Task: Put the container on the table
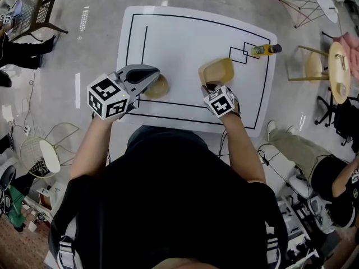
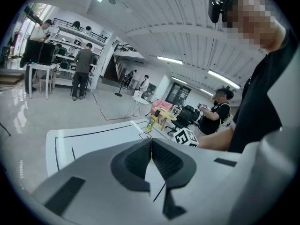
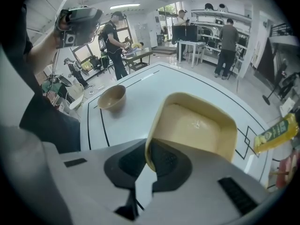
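Observation:
A tan square container point(image 1: 216, 70) hangs tilted over the white table point(image 1: 185, 38), and my right gripper point(image 1: 212, 87) is shut on its near rim. In the right gripper view the container point(image 3: 197, 130) fills the middle, its rim pinched between the jaws of the right gripper point(image 3: 149, 159). My left gripper point(image 1: 147, 78) is held at the left over the table, shut with nothing between its pads, as the left gripper point(image 2: 151, 157) view shows. A small tan bowl point(image 1: 158, 87) rests on the table just beside the left gripper's tips.
A yellow bottle point(image 1: 265, 50) lies at the table's far right corner. Black lines mark the tabletop. Chairs point(image 1: 39, 156) and a round yellow side table point(image 1: 339, 72) stand around it, and a person sits at the right point(image 1: 320, 172).

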Demonstrator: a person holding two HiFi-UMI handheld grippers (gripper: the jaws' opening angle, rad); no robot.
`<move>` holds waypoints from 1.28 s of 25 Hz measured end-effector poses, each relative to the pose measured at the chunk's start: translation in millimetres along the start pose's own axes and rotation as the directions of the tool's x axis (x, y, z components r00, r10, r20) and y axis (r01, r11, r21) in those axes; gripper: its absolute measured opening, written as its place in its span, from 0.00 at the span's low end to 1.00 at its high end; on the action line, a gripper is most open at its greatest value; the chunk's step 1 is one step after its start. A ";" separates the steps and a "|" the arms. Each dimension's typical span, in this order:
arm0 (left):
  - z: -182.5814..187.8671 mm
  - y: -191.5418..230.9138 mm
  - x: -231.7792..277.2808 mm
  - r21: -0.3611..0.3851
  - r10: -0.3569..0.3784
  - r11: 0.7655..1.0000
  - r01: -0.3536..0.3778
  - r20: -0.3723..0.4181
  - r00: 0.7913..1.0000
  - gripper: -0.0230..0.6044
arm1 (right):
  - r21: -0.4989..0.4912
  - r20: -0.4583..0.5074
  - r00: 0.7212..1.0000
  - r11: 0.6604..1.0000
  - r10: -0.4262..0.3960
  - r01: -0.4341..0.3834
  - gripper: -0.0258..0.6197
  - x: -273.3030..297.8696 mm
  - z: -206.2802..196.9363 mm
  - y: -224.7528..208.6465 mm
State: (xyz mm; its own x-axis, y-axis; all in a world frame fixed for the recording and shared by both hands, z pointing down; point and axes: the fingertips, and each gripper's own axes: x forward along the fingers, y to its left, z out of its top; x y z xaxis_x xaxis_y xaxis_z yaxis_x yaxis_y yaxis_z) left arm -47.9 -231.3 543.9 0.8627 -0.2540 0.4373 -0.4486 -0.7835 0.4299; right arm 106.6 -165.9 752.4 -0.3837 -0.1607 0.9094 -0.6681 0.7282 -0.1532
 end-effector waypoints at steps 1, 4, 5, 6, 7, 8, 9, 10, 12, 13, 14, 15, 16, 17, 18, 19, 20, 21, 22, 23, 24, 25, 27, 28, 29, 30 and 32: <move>-0.2 0.8 0.1 -0.002 0.001 1.000 -0.001 -0.001 1.000 0.05 | -0.002 -0.002 1.000 1.000 -0.001 0.001 0.06 0.7 0.6 -0.4; 0.4 3.6 0.7 -0.006 0.005 1.000 -0.005 0.000 1.000 0.05 | -0.008 -0.010 1.000 1.000 -0.004 0.004 0.06 3.1 2.3 -0.9; 0.6 4.0 1.0 -0.008 0.005 1.000 -0.005 0.000 1.000 0.05 | -0.014 -0.017 1.000 1.000 -0.006 0.006 0.06 3.9 2.4 -0.8; 0.5 3.9 1.2 -0.008 0.004 1.000 -0.004 -0.001 1.000 0.05 | -0.021 -0.026 1.000 1.000 -0.008 0.008 0.07 4.7 2.2 -0.2; 0.2 3.7 1.5 -0.009 0.003 1.000 -0.003 -0.002 1.000 0.05 | -0.028 -0.033 0.999 1.000 -0.009 0.008 0.06 5.7 2.0 0.7; -0.4 3.8 1.9 -0.011 0.003 1.000 -0.003 -0.003 1.000 0.05 | -0.033 -0.038 0.999 0.999 -0.008 0.006 0.06 7.1 1.9 1.6; -1.1 4.5 2.4 -0.013 0.003 1.000 -0.003 -0.005 1.000 0.05 | -0.037 -0.043 0.999 0.999 -0.006 0.004 0.07 8.5 1.9 2.3; -1.8 5.7 3.0 -0.015 0.004 1.000 -0.004 -0.007 1.000 0.05 | -0.040 -0.046 0.999 0.999 -0.005 0.003 0.07 9.9 1.9 2.8; -2.7 8.1 3.8 -0.020 0.005 1.000 -0.006 -0.009 1.000 0.05 | -0.043 -0.054 0.999 0.999 -0.003 0.001 0.07 11.8 1.6 3.5; -2.8 8.8 4.0 -0.023 0.005 1.000 -0.005 -0.008 1.000 0.05 | -0.045 -0.059 0.998 0.999 -0.003 0.000 0.07 12.6 1.3 3.4; -2.9 9.2 4.2 -0.025 0.004 1.000 -0.005 -0.008 1.000 0.05 | -0.050 -0.067 0.998 0.999 -0.005 0.002 0.07 13.6 0.8 3.0; -3.0 9.4 4.5 -0.025 0.004 1.000 -0.005 -0.007 1.000 0.05 | -0.058 -0.076 0.997 0.998 -0.010 0.005 0.07 14.9 -0.1 2.2; -3.3 9.6 4.8 -0.023 0.006 1.000 -0.006 -0.007 1.000 0.05 | -0.067 -0.086 0.996 0.998 -0.015 0.009 0.07 16.4 -1.2 1.5; -3.8 10.0 5.1 -0.019 0.009 1.000 -0.009 -0.008 1.000 0.05 | -0.073 -0.096 0.995 0.997 -0.019 0.012 0.07 18.1 -2.2 1.2; -4.6 10.7 5.3 -0.014 0.013 1.000 -0.014 -0.010 1.000 0.05 | -0.077 -0.105 0.994 0.997 -0.021 0.013 0.07 19.8 -3.0 1.3; -5.5 11.7 5.6 -0.009 0.017 1.000 -0.017 -0.013 1.000 0.05 | -0.081 -0.112 0.993 0.997 -0.023 0.014 0.07 21.4 -3.4 1.3; -6.2 12.8 6.1 -0.007 0.019 1.000 -0.019 -0.016 1.000 0.05 | -0.085 -0.118 0.993 0.996 -0.024 0.014 0.07 23.2 -3.5 1.1; -6.6 13.9 6.5 -0.005 0.019 1.000 -0.019 -0.018 1.000 0.05 | -0.090 -0.123 0.992 0.996 -0.026 0.015 0.07 25.0 -3.7 0.6; -7.1 14.6 6.8 -0.005 0.019 1.000 -0.019 -0.019 1.000 0.05 | -0.093 -0.127 0.991 0.996 -0.027 0.015 0.07 26.6 -3.9 0.2; -7.8 15.0 6.8 -0.004 0.018 1.000 -0.019 -0.022 1.000 0.05 | -0.094 -0.131 0.991 0.995 -0.027 0.015 0.07 27.9 -4.4 0.2; -8.8 15.2 6.6 -0.005 0.018 1.000 -0.018 -0.024 1.000 0.05 | -0.094 -0.134 0.991 0.995 -0.026 0.014 0.08 28.9 -5.0 0.6; -10.2 15.5 6.2 -0.006 0.018 1.000 -0.018 -0.026 0.999 0.05 | -0.093 -0.136 0.990 0.996 -0.026 0.013 0.08 30.0 -5.6 0.9; -13.1 17.0 5.5 -0.011 0.020 1.000 -0.020 -0.031 0.999 0.05 | -0.093 -0.140 0.990 0.996 -0.025 0.012 0.08 32.5 -6.5 1.3; -14.2 17.7 5.4 -0.012 0.020 1.000 -0.020 -0.033 0.999 0.05 | -0.093 -0.142 0.990 0.996 -0.025 0.011 0.08 33.6 -6.8 1.3; -14.8 18.2 5.4 -0.014 0.019 1.000 -0.020 -0.034 0.999 0.05 | -0.093 -0.145 0.989 0.996 -0.024 0.011 0.08 34.4 -7.1 1.2; -15.0 18.3 5.5 -0.016 0.017 1.000 -0.017 -0.033 0.999 0.05 | -0.095 -0.150 0.988 0.995 -0.024 0.010 0.09 35.3 -7.3 1.1; -15.1 17.3 6.0 -0.020 0.004 1.000 -0.004 -0.030 1.000 0.05 | -0.102 -0.158 0.987 0.995 -0.028 0.012 0.09 37.3 -7.9 0.9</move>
State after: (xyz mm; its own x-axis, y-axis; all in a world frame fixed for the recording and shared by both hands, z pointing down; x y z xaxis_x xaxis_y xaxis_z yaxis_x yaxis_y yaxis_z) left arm -54.0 -237.9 565.9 0.8535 -0.2398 0.4626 -0.4570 -0.7709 0.4437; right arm 96.7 -166.0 789.3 -0.2589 -0.0739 0.9631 -0.6043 0.7902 -0.1018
